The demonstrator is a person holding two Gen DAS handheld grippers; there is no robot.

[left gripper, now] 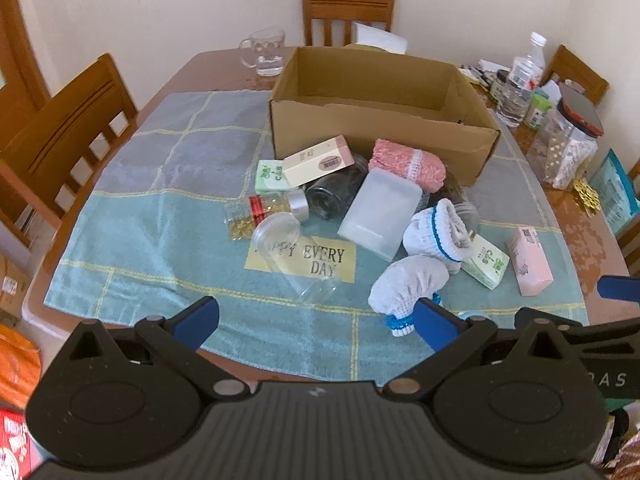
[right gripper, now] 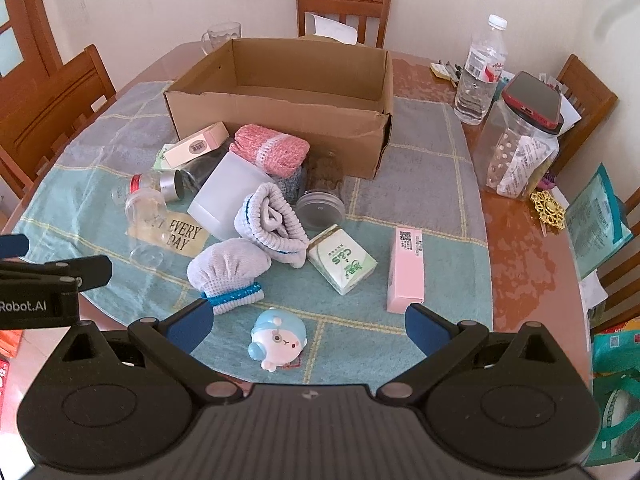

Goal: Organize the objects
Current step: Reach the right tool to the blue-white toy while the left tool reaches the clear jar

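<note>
Brown box: we see a cardboard box point(right gripper: 280, 92) with no lid, standing on the far half of the towel. We see nothing inside it.
Towel: a blue-green towel point(right gripper: 420, 184) with yellow lines covers the desk point(right gripper: 520, 240). It says "EVERY DAY" in the middle.
Pile: most things lie in a heap just in front of the box.
Pink cloth: a rolled pink cloth point(right gripper: 272, 148) touches the box front.
Cream box: a small cream box point(left gripper: 318, 160) leans on a dark jar point(left gripper: 336, 192).
White case: a milky plastic case point(right gripper: 228, 200) lies tilted in the middle of the heap.
Clear jars: one with a red band point(left gripper: 276, 206) and one see-through jar point(left gripper: 292, 256) lie on their sides.
Socks: two grey-white rolled socks with blue trim, one point(right gripper: 272, 220) behind the other point(right gripper: 228, 272).
Green packs: one tissue pack point(right gripper: 342, 260) beside the socks, another point(left gripper: 270, 176) under the cream box.
Pink box: a long pink box point(right gripper: 406, 268) lies apart on the right.
Toy: a small blue and white toy point(right gripper: 278, 338) lies nearest to us, between the right tool's fingers.
Left tool: our left tool point(left gripper: 316, 320) is spread wide and grips nothing, near the towel's front edge.
Right tool: our right tool point(right gripper: 308, 326) is spread wide too and grips nothing.
Side stuff: a water bottle point(right gripper: 480, 72) and a big jar with a phone on top point(right gripper: 520, 152) stand on the bare desk to the right.
</note>
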